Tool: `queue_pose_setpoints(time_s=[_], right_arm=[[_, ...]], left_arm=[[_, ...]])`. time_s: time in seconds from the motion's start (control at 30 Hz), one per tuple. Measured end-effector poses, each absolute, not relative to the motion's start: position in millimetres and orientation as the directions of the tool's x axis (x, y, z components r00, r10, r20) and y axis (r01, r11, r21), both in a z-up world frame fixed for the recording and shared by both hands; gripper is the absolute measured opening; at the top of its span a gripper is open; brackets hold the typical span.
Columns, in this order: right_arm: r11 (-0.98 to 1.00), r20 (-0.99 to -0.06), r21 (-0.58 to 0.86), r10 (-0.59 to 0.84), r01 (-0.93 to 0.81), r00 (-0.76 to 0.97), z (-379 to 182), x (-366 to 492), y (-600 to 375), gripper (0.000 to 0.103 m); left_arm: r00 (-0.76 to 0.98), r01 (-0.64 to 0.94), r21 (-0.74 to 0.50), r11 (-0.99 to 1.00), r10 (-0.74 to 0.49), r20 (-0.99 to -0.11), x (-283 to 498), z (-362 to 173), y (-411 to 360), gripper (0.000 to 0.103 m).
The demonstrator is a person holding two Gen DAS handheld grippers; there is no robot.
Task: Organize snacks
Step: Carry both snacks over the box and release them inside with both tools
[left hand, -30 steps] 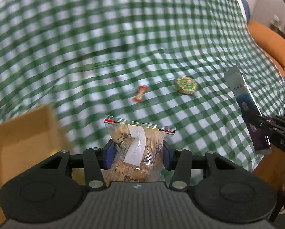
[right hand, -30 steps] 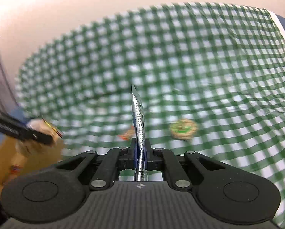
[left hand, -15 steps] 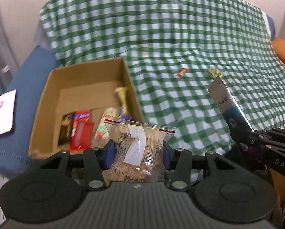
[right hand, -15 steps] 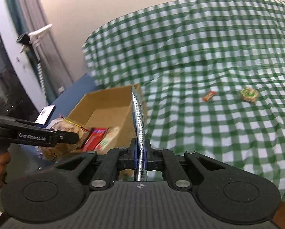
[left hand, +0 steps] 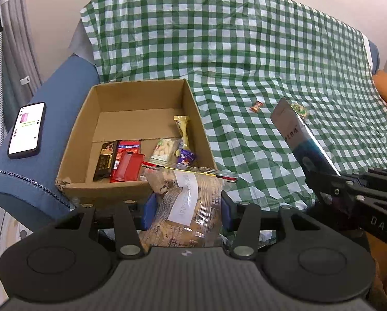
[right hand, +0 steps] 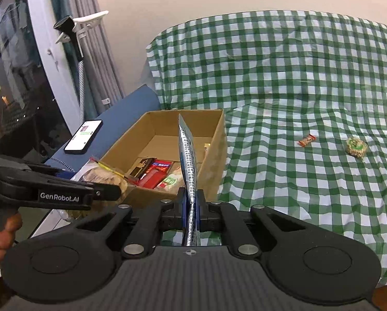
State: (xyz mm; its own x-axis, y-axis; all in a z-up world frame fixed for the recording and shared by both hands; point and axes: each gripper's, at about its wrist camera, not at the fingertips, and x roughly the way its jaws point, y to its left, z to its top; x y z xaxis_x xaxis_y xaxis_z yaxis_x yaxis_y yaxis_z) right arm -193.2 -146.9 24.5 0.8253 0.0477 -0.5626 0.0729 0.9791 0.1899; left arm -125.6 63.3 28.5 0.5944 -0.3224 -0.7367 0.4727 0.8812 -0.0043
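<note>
The left tool [left hand: 184, 211] squeezes a clear bag of biscuits [left hand: 187, 207], held up just in front of the box [left hand: 201, 132]. The right tool [right hand: 190, 208] pinches a flat silver packet [right hand: 188, 160] that stands on its edge. The box has snacks [left hand: 126, 159] in it. Farther off, a small candy [right hand: 306, 140] and a round green snack [right hand: 356, 147] lie apart on the checked cloth [right hand: 297, 77]. A phone [left hand: 26, 129] rests left of the box.

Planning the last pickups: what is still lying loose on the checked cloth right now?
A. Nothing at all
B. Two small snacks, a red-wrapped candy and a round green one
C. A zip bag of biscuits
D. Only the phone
B: the red-wrapped candy and the round green snack lie apart on the checked cloth, right of the cardboard box.
</note>
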Motion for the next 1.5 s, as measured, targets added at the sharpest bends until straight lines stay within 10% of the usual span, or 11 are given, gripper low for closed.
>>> queue_pose_setpoints(time_s=[1.5], right_arm=[[0.971,-0.649,0.237,0.130,0.037,0.750,2.8,-49.1,-125.8,0.006]], left_arm=[[0.654,0.324,0.065,0.944,-0.173,-0.736,22.4,21.9,85.1,0.054]])
